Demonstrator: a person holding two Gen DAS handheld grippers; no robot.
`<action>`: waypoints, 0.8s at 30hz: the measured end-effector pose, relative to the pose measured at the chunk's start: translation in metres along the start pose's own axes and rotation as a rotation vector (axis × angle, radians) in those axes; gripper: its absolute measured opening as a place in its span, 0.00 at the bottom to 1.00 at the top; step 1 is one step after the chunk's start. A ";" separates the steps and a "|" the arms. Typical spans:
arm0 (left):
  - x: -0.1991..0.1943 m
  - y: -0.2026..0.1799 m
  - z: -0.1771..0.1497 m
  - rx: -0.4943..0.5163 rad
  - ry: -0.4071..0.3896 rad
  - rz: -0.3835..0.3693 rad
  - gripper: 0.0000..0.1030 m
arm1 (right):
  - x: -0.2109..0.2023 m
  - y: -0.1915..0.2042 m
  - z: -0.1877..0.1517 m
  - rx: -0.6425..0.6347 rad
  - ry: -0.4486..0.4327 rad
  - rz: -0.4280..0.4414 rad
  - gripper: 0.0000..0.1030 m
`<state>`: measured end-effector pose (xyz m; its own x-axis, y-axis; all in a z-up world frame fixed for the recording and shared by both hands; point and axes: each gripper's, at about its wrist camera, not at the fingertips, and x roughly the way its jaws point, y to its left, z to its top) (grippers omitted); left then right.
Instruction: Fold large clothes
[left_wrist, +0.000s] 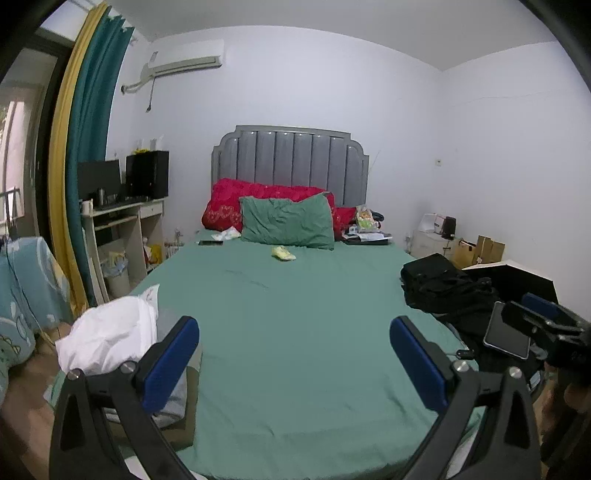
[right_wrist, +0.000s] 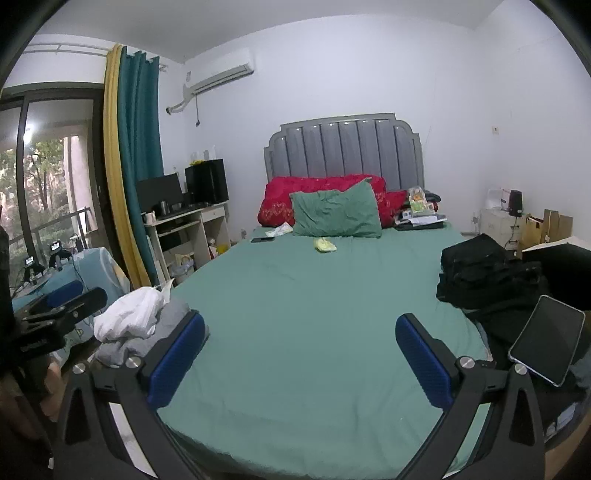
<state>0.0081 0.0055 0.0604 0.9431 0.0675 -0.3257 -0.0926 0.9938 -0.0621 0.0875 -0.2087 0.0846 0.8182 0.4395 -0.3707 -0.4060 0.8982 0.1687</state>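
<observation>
My left tool (left_wrist: 294, 354) and right tool (right_wrist: 300, 356) both hang released, pads spread wide with nothing between them, above the foot of the bed (left_wrist: 295, 314). The white garment (left_wrist: 110, 332) lies crumpled on a grey one (right_wrist: 147, 338) at the bed's left edge; black clothes (right_wrist: 487, 277) sit heaped at its right.

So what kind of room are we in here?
A home bedroom: a bed with a padded headboard and pillows, a desk by the curtain, and an air conditioner on the wall.
</observation>
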 end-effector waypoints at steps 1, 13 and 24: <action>0.002 0.002 -0.001 -0.007 0.004 0.000 1.00 | 0.002 0.000 -0.001 -0.001 0.004 -0.002 0.99; 0.007 0.012 -0.006 -0.027 0.019 0.003 1.00 | 0.010 0.007 -0.008 -0.008 0.028 -0.005 0.99; 0.002 0.009 -0.008 -0.020 0.009 -0.006 1.00 | 0.012 0.005 -0.008 -0.007 0.027 0.000 0.99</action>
<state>0.0064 0.0136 0.0520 0.9409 0.0604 -0.3333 -0.0929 0.9922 -0.0826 0.0920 -0.1988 0.0741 0.8068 0.4393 -0.3951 -0.4092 0.8978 0.1627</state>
